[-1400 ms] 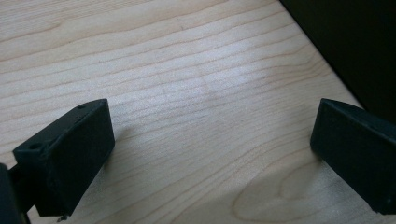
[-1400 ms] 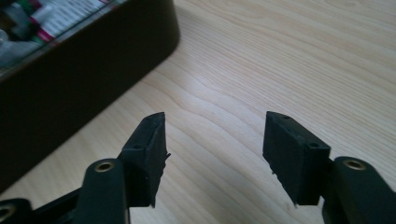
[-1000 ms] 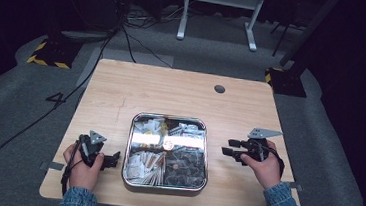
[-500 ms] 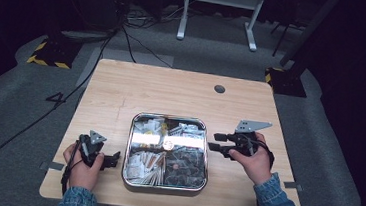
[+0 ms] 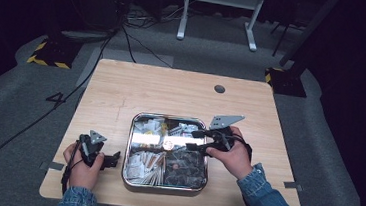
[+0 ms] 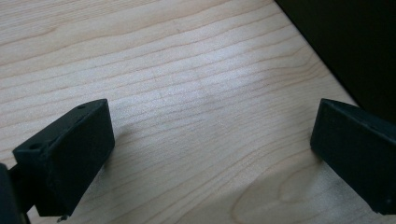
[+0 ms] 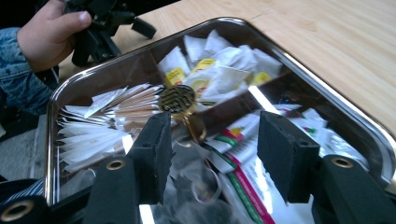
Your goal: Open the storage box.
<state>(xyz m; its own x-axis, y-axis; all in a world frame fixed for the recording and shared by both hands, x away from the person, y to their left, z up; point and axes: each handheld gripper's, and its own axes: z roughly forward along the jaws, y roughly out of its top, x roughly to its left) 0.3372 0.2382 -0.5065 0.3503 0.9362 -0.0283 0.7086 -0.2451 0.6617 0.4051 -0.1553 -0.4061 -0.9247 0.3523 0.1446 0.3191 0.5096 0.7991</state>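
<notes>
A square metal tray (image 5: 128, 148) sits on the wooden table (image 5: 171, 97) near its front edge, with a round gold knob (image 5: 169, 144) at the middle of its dividers. White sachets (image 7: 224, 70), paper sticks (image 7: 107, 116) and red-and-green packets (image 7: 243, 177) fill its compartments. My right gripper (image 5: 193, 140) hangs over the tray's right half and points left at the knob (image 7: 176, 99). In the right gripper view its jaws (image 7: 212, 135) stand open, have just opened a little, and hold nothing. My left gripper (image 5: 113, 160) rests left of the tray, open (image 6: 205, 149) over bare wood.
A dark cable hole (image 5: 219, 89) marks the table's far right part. The table's edge (image 6: 327, 70) runs close by the left gripper. On the floor behind lie black cables (image 5: 127, 33), a white stand (image 5: 219, 6) and a yellow-and-black block (image 5: 50, 53).
My right gripper has moved left, from the bare table beside the tray to above the tray's right half. The left hand and its gripper have stayed where they were.
</notes>
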